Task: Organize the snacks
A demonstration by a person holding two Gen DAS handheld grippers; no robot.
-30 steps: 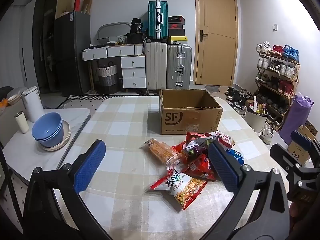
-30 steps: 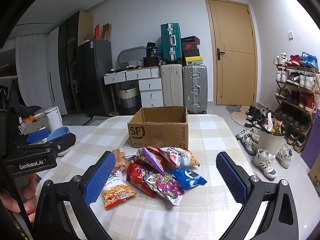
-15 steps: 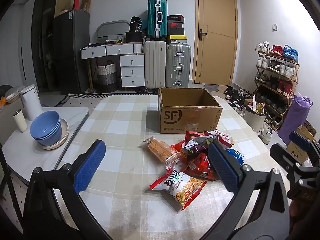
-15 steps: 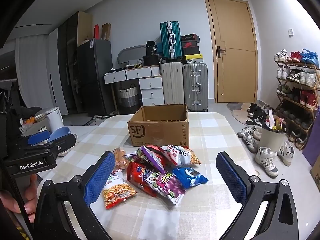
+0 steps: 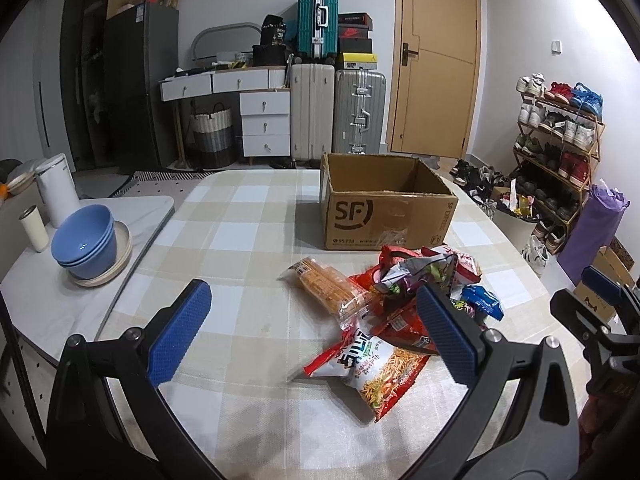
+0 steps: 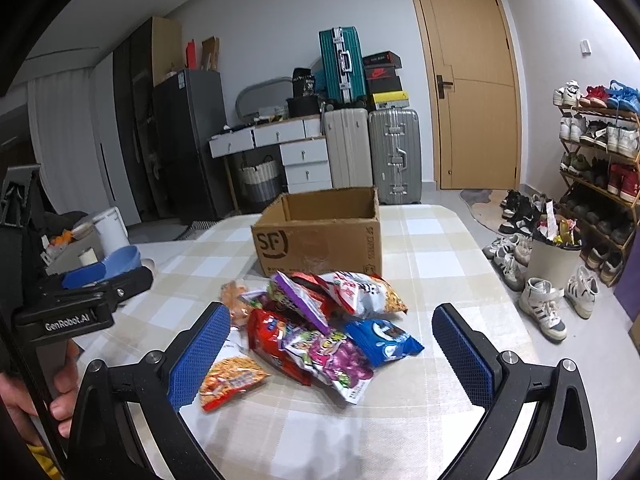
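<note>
Both tools share one build: the left gripper (image 5: 312, 334) and right gripper (image 6: 340, 354) have matte black angular arms, silver screws at the joints and blue, finely dotted finger pads (image 5: 178, 336). White "GenRobot.AI" lettering marks the left gripper's black body.

"SF" marks the cardboard box (image 5: 387, 216); "GenRobot.AI" marks the left claw (image 6: 80, 304).

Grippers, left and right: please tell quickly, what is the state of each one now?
Left gripper: open, holding nothing, above the table near the snack pile.
Right gripper: open, holding nothing, above the snack pile.
</note>
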